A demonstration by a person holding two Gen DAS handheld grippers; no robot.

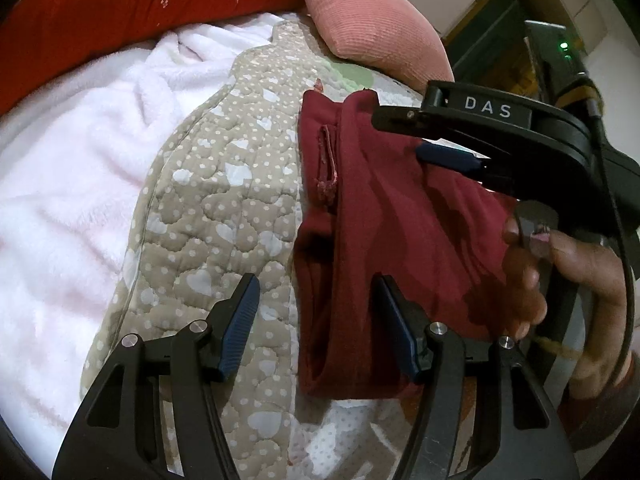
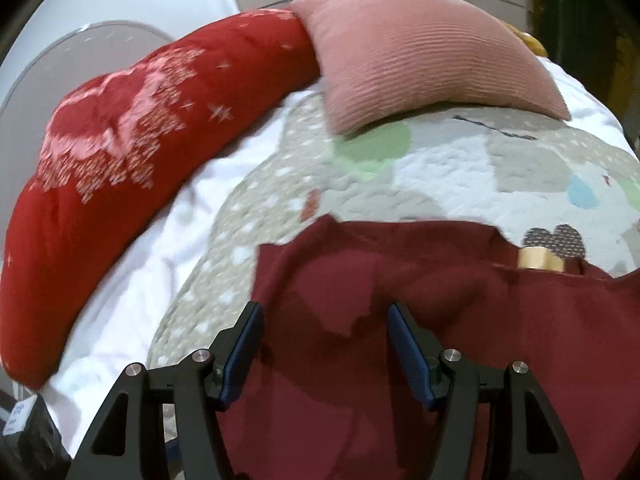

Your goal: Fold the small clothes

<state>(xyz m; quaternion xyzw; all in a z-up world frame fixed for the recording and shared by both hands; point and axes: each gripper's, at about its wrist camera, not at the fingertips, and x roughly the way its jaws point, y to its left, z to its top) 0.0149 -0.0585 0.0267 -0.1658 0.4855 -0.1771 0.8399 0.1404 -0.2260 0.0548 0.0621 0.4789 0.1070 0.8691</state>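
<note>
The maroon garment (image 1: 384, 216) lies on the quilted mat (image 1: 224, 200), already doubled at its left edge but still rumpled, so I judge the fold partly done, with flattening and at least one fold left. My left gripper (image 1: 316, 320) and right gripper (image 2: 324, 344) are both spread and grasp nothing. Count: one garment, one mat, two cushions, red (image 2: 120, 140) and pink (image 2: 432, 60).
</note>
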